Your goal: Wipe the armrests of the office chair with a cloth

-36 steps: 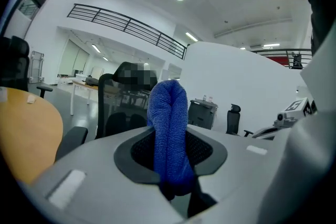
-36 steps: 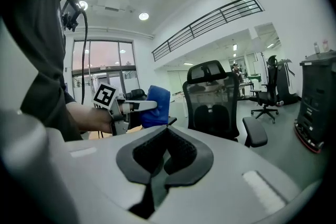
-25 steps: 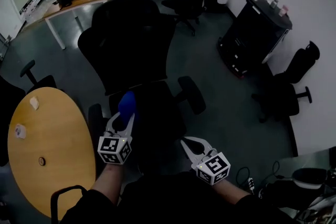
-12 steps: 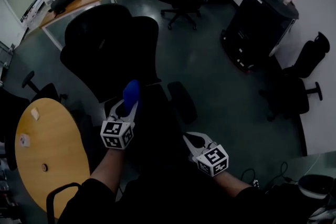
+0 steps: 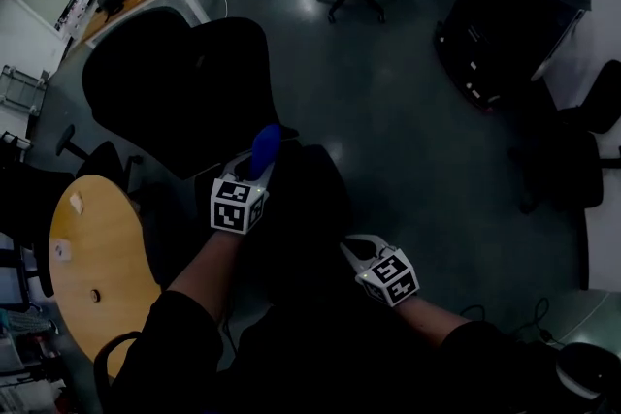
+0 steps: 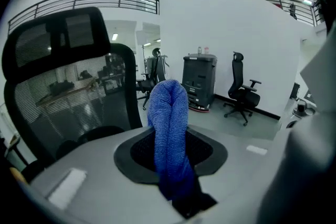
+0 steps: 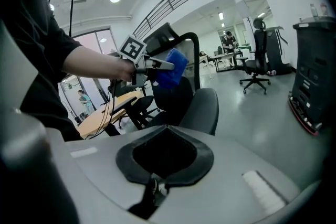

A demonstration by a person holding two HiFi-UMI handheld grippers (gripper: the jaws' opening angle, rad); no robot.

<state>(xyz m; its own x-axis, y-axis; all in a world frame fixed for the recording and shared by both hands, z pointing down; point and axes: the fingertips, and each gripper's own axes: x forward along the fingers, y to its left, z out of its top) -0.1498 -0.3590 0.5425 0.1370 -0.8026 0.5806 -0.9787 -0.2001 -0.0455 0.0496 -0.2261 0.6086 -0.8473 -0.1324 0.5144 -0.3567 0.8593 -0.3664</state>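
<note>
Only the right gripper view shows the blue cloth [image 7: 170,72], clamped in the left gripper [image 7: 167,66], raised just above the grey armrest [image 7: 202,107]; the right gripper [image 5: 347,250] is closed and empty.

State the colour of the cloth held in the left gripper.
Blue. The cloth shows best in the left gripper view.

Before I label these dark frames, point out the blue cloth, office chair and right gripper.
blue cloth [image 6: 168,123], left gripper view, folded middle.
office chair [image 5: 184,84], head view, backrest.
right gripper [image 5: 349,249], head view, between its jaws.
</note>
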